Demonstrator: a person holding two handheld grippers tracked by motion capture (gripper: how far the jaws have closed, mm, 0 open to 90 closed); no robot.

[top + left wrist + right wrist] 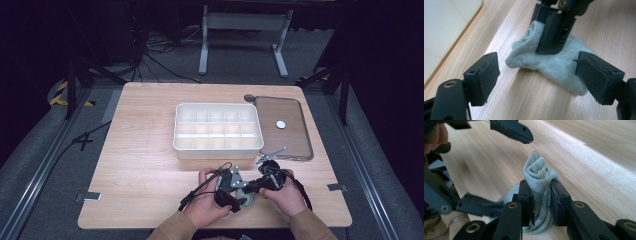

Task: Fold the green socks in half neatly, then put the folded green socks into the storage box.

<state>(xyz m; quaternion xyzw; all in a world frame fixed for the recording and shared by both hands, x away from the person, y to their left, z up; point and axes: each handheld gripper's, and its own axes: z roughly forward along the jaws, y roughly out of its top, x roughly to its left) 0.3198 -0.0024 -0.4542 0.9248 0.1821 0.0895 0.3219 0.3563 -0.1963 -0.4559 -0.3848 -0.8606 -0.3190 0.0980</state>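
Sock [539, 185], pale grey-green and bunched, sits at the lower middle of the high view on the wooden table [145, 165], near the front edge and between the person's two hands. In the right gripper view the right gripper [541, 202] has its two black jaws clamped on the sock's gathered middle, and a crumpled fold of cloth stands up above the pads. In the left gripper view the sock lies flat on the wood at centre frame, with the right gripper pressing down on it from the top of the frame. The left gripper [536, 80] has its jaws wide apart at the lower left and lower right of that frame; the right-hand jaw is just at the sock's edge, the other clear of it. Behind the hands, at centre of the high view, stands a white compartment box [218, 148], and to its right lies a clear lid [295, 145].
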